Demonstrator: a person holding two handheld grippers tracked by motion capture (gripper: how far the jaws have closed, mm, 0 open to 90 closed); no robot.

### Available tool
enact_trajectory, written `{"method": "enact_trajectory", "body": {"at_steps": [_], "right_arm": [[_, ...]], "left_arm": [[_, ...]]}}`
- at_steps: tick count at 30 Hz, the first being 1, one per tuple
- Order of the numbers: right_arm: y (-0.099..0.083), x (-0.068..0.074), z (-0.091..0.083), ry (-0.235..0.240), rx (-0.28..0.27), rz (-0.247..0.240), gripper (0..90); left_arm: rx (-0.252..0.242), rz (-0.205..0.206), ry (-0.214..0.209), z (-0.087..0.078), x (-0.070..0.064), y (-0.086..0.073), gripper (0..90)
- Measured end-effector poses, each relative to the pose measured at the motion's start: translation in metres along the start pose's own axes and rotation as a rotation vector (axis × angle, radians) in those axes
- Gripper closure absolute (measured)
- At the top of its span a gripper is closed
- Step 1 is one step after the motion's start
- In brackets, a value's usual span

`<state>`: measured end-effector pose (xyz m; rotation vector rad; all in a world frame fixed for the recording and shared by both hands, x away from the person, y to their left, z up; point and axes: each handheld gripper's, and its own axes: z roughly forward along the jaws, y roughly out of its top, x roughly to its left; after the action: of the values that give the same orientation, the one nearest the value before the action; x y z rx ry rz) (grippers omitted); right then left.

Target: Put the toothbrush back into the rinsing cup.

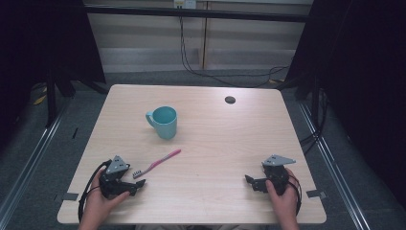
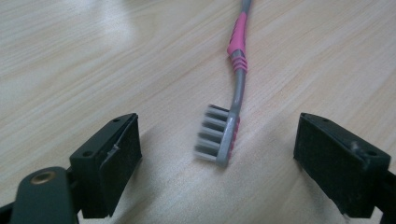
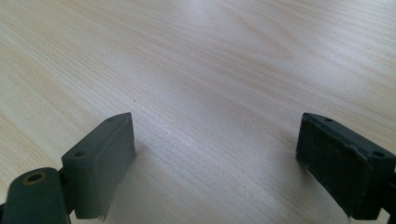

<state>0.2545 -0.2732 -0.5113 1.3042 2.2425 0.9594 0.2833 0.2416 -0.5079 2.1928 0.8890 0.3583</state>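
Landmark = pink-and-grey plastic toothbrush [image 1: 157, 164], lying flat on the pale wood-grain table [image 1: 215, 139]; brush head at its near-left end, bristles grey, pink-tipped handle running away up and right.

Left gripper [image 1: 135, 185], black two-jaw unit with grey three-cornered top plate, sits just on the near side of the toothbrush head; held in the person's left hand [image 1: 98, 203]; jaws spread wide, released, nothing between the pads; in the left gripper view the toothbrush [image 2: 227, 121] head lies in the gap between the two jaws, slightly ahead of them, not touching either pad; bristles face the left jaw; left gripper [image 2: 217, 158] low over the table, whether its jaws touch the surface I cannot tell.

Right gripper [image 1: 250, 181], same black build with grey plate, well to the right of the toothbrush, near the front edge of the table; held in the person's right hand [image 1: 283, 199]; jaws point left towards the toothbrush side; in the right gripper view the right gripper [image 3: 215, 154] has jaws wide apart, released, bare table [image 3: 201, 70] between and ahead of them.

Teal ceramic mug with handle [image 1: 163, 122] stands upright beyond the toothbrush, just past the pink handle tip, apart from it; mug handle faces left.

Small dark round cable port [image 1: 230, 99] in the table, well beyond and right of the toothbrush, near the far edge.
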Motion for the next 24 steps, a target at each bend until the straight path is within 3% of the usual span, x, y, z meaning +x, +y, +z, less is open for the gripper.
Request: {"method": "enact_trajectory", "body": {"at_steps": [8, 14, 16, 18, 24], "right_arm": [[0.000, 0.000, 0.000, 0.001, 0.000, 0.000, 11.2], [0.000, 0.000, 0.000, 0.001, 0.000, 0.000, 11.2], [0.000, 0.000, 0.000, 0.001, 0.000, 0.000, 11.2], [0.000, 0.000, 0.000, 0.002, 0.000, 0.000, 11.2], [0.000, 0.000, 0.000, 0.002, 0.000, 0.000, 11.1]], "left_arm": [[0.006, -0.008, 0.000, 0.001, 0.000, 0.002, 15.0], [0.089, -0.002, -0.005, 0.001, -0.001, 0.014, 20.4], [0.117, 0.011, -0.011, 0.001, -0.001, 0.019, 24.8], [0.170, 0.052, -0.014, 0.003, -0.003, 0.027, 24.9], [0.218, 0.065, -0.026, 0.003, -0.001, 0.041, 25.7]]}}
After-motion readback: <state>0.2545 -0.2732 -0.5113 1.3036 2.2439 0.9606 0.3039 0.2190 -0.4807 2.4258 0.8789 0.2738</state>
